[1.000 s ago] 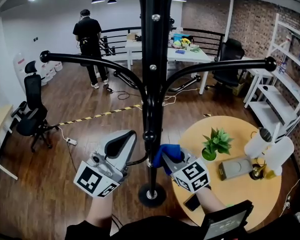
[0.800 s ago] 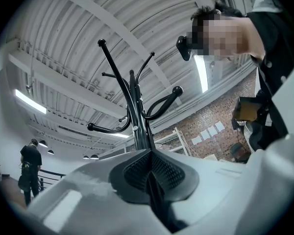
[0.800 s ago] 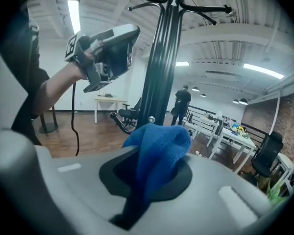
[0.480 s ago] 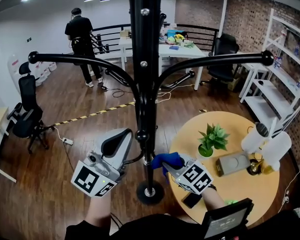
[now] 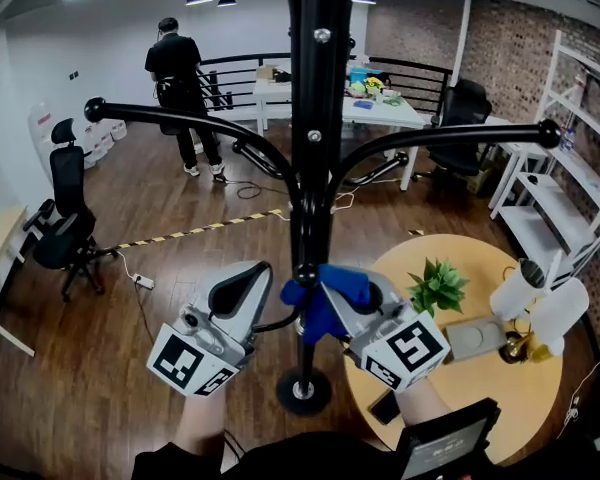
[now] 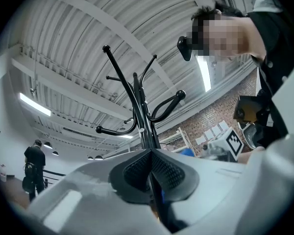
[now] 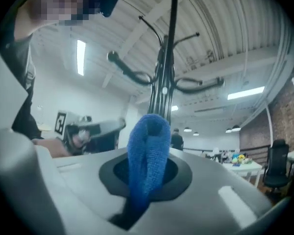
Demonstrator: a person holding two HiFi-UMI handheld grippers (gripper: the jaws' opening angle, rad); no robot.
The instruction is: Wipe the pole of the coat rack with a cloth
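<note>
Head view: right gripper [image 5: 352, 290] clamps cloth [image 5: 325, 298] against pole [image 5: 310, 168], low down, right side; left gripper [image 5: 242, 288] just left of pole; left gripper view: jaws pressed together, pole beyond; right gripper view: cloth pinched between jaws.

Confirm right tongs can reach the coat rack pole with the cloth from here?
Probably yes: right tongs, shut on the blue cloth, sit right beside the pole, cloth seemingly touching it, nothing between. The left tongs grip a lower hook on the other side.

Head view steeply down on the coat rack [image 5: 310, 168]; both gripper views close, upward at it.
</note>
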